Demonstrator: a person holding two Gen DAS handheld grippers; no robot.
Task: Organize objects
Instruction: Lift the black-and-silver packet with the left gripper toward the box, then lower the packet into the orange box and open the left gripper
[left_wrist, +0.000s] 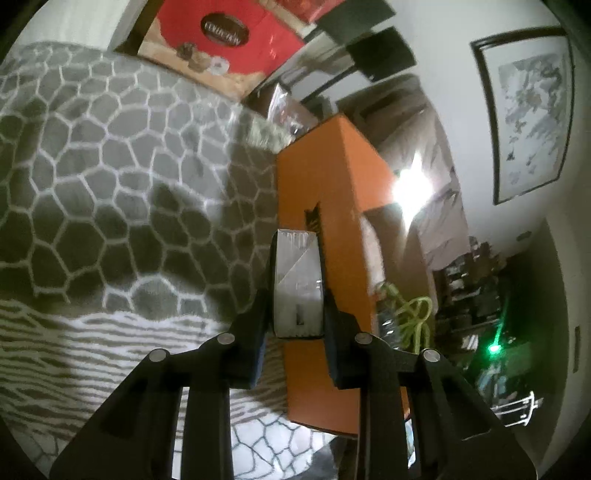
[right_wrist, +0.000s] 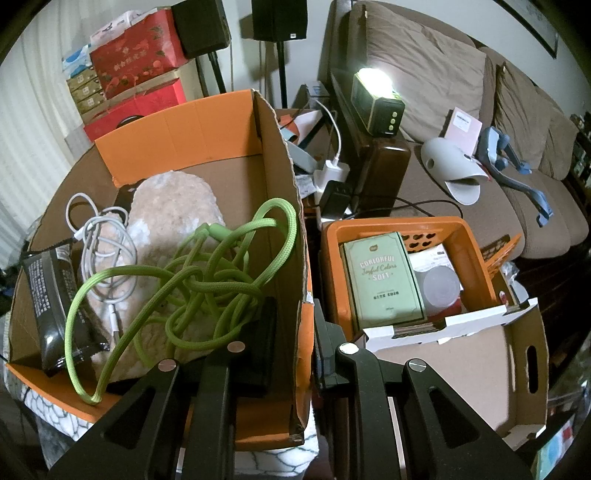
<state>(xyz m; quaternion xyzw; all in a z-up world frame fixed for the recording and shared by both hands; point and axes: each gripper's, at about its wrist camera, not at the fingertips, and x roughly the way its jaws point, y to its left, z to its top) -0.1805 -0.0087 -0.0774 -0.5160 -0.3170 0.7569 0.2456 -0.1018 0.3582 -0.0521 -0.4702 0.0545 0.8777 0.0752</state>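
- The small silver-grey rectangular box (left_wrist: 298, 284) is the thing in hand: we have it clamped between the black jaws of our left gripper (left_wrist: 295, 295), pads pressing on its two long sides, so this claw is grasping it.
- It hangs clear of the grey fleece blanket with the white honeycomb pattern (left_wrist: 110, 177), just in front of the outer wall of the tall orange cardboard box (left_wrist: 325, 206).
- We judge the step to be the carry: the item is picked up and not yet sorted into a container.
- Our right gripper (right_wrist: 295, 347) is clenched on the near edge of that same orange cardboard box's (right_wrist: 299, 258) side wall, which runs between its jaws; we take this as steadying the box.
- Inside the box lie a tangled lime-green braided cord (right_wrist: 192, 273), a coiled white charging cable (right_wrist: 107, 240), a pale fluffy cushion (right_wrist: 173, 206) and a black foil packet (right_wrist: 55, 295).
- Beside it, further right, sits an orange plastic basket (right_wrist: 332, 258) holding a pale green printed carton (right_wrist: 384, 280).
- The next move, as we judge it, calls for lifting the silver box over the wall's top edge, then lowering it into a free spot away from the cord.
- Beyond stands a brown sofa (right_wrist: 424, 66).
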